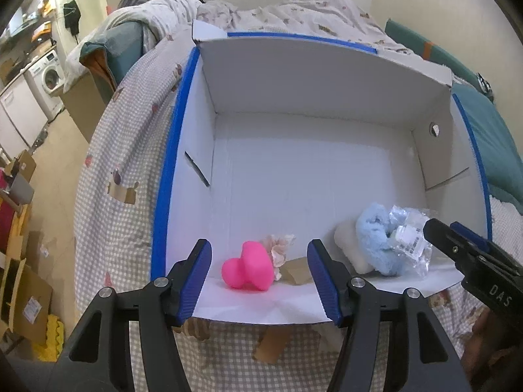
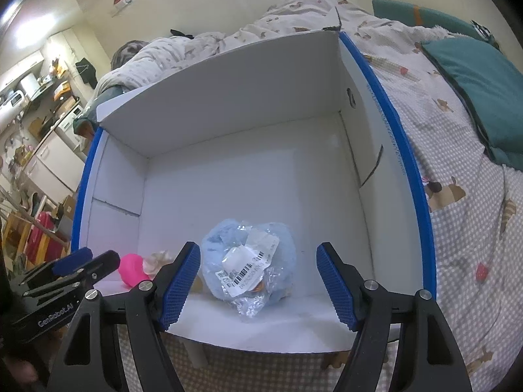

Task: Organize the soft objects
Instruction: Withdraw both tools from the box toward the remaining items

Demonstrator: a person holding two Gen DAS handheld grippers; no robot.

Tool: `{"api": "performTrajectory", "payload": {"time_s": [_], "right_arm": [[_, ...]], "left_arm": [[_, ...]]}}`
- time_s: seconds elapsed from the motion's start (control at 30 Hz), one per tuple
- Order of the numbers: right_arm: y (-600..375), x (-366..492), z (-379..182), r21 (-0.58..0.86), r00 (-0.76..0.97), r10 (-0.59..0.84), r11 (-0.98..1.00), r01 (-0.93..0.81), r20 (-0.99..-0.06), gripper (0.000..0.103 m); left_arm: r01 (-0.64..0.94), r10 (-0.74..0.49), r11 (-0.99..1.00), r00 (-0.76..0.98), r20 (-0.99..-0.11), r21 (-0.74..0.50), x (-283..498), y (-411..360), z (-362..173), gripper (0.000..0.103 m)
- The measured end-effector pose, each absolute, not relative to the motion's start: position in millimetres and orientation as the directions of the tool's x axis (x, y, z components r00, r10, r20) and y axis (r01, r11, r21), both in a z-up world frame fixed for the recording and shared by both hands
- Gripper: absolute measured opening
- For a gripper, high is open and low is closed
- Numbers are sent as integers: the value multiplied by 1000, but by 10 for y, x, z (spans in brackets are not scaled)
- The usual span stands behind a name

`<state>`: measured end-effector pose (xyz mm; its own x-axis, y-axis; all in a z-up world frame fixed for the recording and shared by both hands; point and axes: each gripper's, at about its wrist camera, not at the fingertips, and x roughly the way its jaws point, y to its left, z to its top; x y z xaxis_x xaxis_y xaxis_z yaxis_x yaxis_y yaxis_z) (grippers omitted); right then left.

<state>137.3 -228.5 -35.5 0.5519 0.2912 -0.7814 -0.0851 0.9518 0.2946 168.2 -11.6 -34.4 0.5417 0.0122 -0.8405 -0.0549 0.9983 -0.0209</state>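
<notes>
On the bed [image 1: 108, 150], with its checked cover spreading under everything, a white box [image 1: 294, 75] edged in blue is sitting open and mostly bare. Along the box's near edge the soft things are gathering: a blue plush in crinkly plastic wrap [image 2: 248, 268] is lying to the right, a cream soft piece [image 1: 349, 245] is touching its left side, and a pink squishy toy [image 1: 246, 269] is resting further left with a pale frilly scrap [image 1: 281, 248] just behind it. Both pairs of tongs are hovering wide and holding nothing: the left tongs [image 1: 260, 281] are framing the pink toy, the right tongs [image 2: 258, 285] are framing the wrapped plush. Judging by this, each item is probably being released or lined up. To do it well, the tongs should be lifting straight clear, not dragging the loose wrap, and later items should be going toward the bare far floor
</notes>
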Motion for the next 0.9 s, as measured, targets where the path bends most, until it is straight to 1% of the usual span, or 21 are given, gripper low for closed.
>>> {"api": "performTrajectory", "payload": {"time_s": [0.13, 0.37, 0.6, 0.77, 0.9], "right_arm": [[-2353, 1333, -348, 312, 563, 289, 948, -58, -774, 78], [-2370, 1154, -186, 289, 614, 272, 954, -75, -741, 78], [-2409, 947, -97, 256, 624, 245, 964, -74, -742, 78], [-2466, 763, -127, 290, 609, 251, 956, -36, -752, 78], [-2488, 639, -150, 319, 597, 267, 947, -18, -756, 78]], "left_arm": [[-65, 23, 998, 559, -829, -16, 1620, -67, -289, 58], [-87, 24, 996, 579, -815, -32, 1366, 127, -99, 58], [-123, 39, 992, 574, -818, -39, 1113, 264, -75, 58], [-144, 61, 989, 589, -806, -31, 911, 333, -36, 58], [-158, 62, 987, 579, -813, -38, 790, 351, -60, 58]]}}
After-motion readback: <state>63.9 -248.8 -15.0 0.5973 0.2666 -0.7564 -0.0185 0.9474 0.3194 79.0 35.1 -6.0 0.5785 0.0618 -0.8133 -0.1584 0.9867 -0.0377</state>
